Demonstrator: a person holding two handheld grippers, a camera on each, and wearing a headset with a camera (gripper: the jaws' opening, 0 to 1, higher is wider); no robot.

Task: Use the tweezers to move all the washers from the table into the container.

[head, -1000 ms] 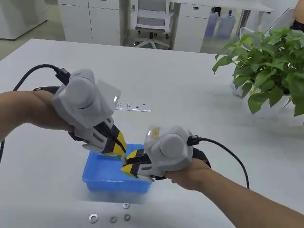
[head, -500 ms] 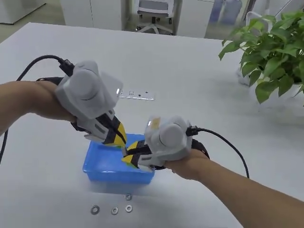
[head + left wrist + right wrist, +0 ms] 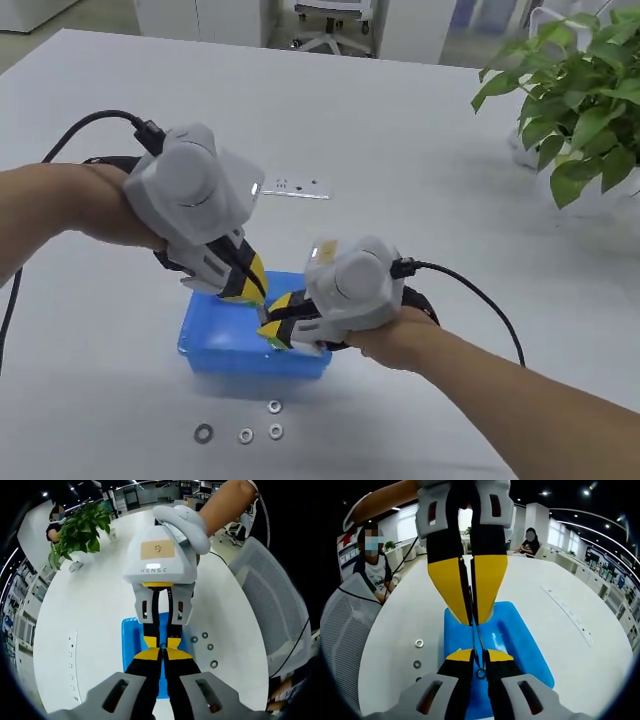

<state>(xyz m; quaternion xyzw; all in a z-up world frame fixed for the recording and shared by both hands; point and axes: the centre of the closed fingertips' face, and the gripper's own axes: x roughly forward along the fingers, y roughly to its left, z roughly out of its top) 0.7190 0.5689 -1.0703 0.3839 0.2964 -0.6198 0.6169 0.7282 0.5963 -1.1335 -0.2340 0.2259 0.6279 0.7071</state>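
- Holding the tweezers point(image 3: 475, 625) over the blue container point(image 3: 215, 350) is the step we think we are on. The left gripper point(image 3: 162, 654) and the right gripper point(image 3: 480, 656) meet tip to tip there.
- Both grippers have their jaws pressed together on the thin tweezers, one at each end.
- A tiny ring point(image 3: 481, 673) sits at the tweezers' end by the right gripper. We cannot tell if it is a washer or part of the tool.
- If it is a washer, we should ease the squeeze slowly, low over the box, so it drops in and does not bounce out.
- Four washers point(image 3: 246, 436) lie on the table point(image 3: 420, 200), just in front of the container on our side, so the job is not done.
- For those, we should come down gently and pinch each one by its edge, since they look flat and slippery.
- The table is white and smooth, with a small socket strip point(image 3: 295, 187) beyond the container.
- A leafy plant point(image 3: 575, 90) stands at the far right, and an office chair point(image 3: 325, 15) waits past the table.
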